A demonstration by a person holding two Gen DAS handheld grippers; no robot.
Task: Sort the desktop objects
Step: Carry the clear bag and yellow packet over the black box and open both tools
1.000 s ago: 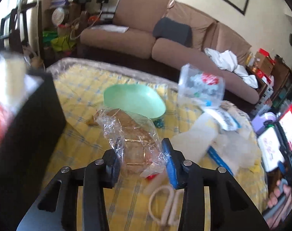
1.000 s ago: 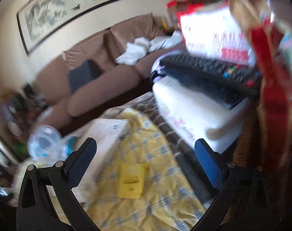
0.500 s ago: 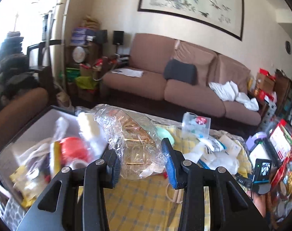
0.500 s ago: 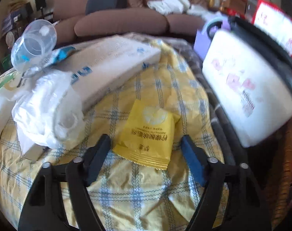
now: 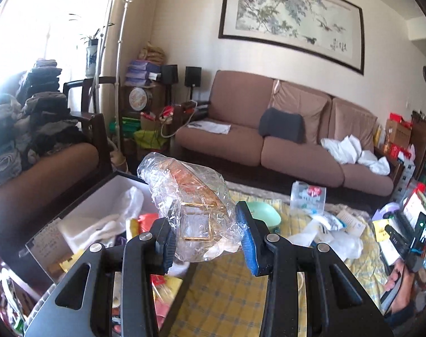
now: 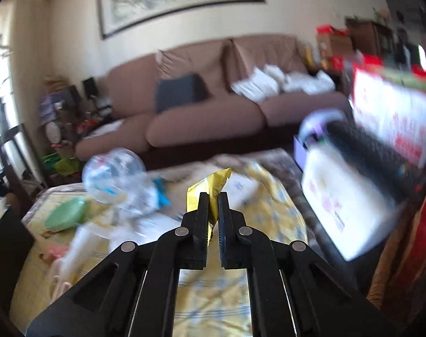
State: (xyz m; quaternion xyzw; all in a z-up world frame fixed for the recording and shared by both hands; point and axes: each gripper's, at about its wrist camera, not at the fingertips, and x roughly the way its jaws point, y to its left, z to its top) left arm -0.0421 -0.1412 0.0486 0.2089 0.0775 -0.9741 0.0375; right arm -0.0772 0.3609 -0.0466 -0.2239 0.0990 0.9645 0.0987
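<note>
Left gripper (image 5: 207, 241) pinching clear-wrapped bundle (image 5: 190, 205), right gripper (image 6: 213, 216) clamped on yellow sachet (image 6: 210, 193).
Left view: you carry the bundle high, storage box (image 5: 81, 213) at 9 o'clock, likely its drop spot. Right view: jaws just closed on the sachet, lifted off the yellow tablecloth (image 6: 213, 295); green dish (image 6: 64, 217) at 9 o'clock.

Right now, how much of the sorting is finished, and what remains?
Done: the open box at the left already holds several items. In hand: the left gripper holds a clear plastic-wrapped bundle lifted near that box; the right gripper, whose jaws have just been closing, pinches a yellow packet. Left: the green dish, clear cup and white bags lie on the yellow cloth.
</note>
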